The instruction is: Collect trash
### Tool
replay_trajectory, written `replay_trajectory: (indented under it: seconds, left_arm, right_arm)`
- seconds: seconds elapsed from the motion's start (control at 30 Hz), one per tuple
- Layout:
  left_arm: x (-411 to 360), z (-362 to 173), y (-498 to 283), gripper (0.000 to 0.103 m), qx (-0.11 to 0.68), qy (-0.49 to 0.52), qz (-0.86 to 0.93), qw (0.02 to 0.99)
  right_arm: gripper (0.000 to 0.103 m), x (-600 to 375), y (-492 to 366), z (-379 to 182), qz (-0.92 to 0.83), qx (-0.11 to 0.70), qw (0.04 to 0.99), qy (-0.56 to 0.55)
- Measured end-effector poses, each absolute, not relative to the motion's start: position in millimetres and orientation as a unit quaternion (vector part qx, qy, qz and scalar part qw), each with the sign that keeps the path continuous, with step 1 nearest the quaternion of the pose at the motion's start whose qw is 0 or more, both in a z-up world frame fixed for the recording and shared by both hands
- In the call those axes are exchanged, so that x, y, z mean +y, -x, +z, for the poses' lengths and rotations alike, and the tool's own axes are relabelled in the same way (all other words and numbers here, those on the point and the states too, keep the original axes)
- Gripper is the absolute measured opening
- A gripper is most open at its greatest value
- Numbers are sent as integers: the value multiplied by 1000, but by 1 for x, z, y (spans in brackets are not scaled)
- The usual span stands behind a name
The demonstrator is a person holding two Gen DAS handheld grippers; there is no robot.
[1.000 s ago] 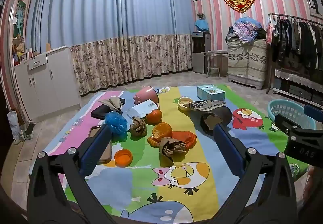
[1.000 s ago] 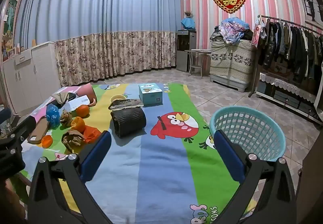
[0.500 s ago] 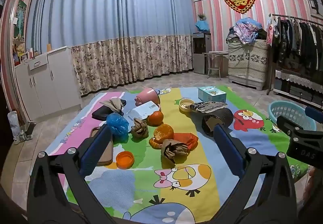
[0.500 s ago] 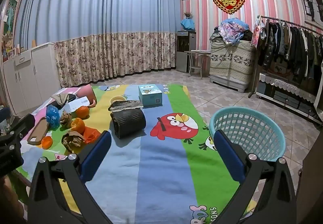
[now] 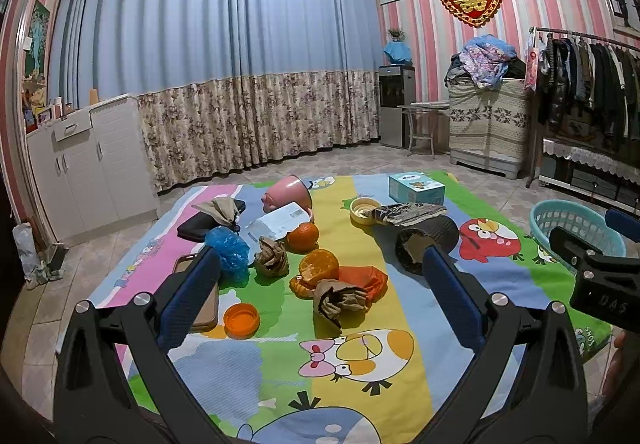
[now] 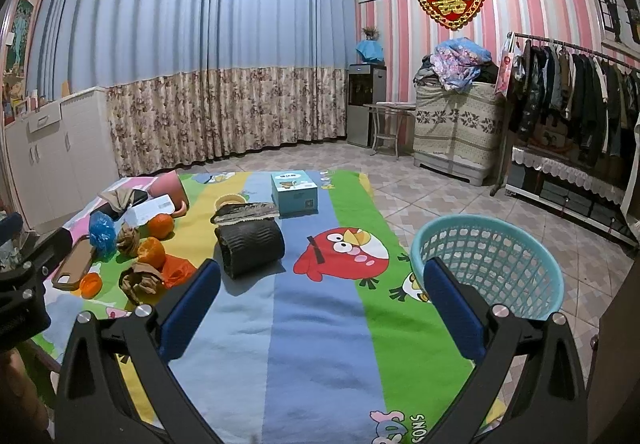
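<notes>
Trash lies on a cartoon mat (image 5: 360, 364): crumpled brown paper (image 5: 340, 300), a second brown wad (image 5: 273, 262), a third by a black case (image 5: 222, 209), a blue plastic bag (image 5: 228, 248), an orange wrapper (image 5: 366, 278), orange peel (image 5: 304, 286) and an orange cap (image 5: 241, 320). A teal basket (image 6: 486, 264) stands right of the mat (image 6: 320, 324). My left gripper (image 5: 318, 292) is open and empty, above the mat near the paper. My right gripper (image 6: 318, 296) is open and empty, left of the basket.
Also on the mat: two oranges (image 5: 319, 264), a phone (image 5: 202, 296), a pink pot (image 5: 288, 194), a white box (image 5: 278, 222), a teal tissue box (image 5: 416, 188), a black roll (image 6: 250, 244), a yellow dish (image 5: 362, 208). White cabinets (image 5: 88, 172) left, clothes rack (image 6: 576, 84) right.
The left gripper has drawn back and up slightly, so the items sit a little farther away. The right gripper has hardly moved. Both stay open.
</notes>
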State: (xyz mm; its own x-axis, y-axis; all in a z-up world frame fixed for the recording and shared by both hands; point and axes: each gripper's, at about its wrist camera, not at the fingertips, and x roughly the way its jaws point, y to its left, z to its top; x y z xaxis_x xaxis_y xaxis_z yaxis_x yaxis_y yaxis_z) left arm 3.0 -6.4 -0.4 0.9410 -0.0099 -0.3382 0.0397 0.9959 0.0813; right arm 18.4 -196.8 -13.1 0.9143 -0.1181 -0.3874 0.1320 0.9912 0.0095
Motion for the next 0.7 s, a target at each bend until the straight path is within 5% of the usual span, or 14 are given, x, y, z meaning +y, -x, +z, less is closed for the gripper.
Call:
replay_trajectory:
  seconds: [0.7]
  left_arm:
    - [-10,5,-3,98,160,-47,-20,986]
  right_arm:
    - [99,-198,-13,-9,-68,191,979,-16]
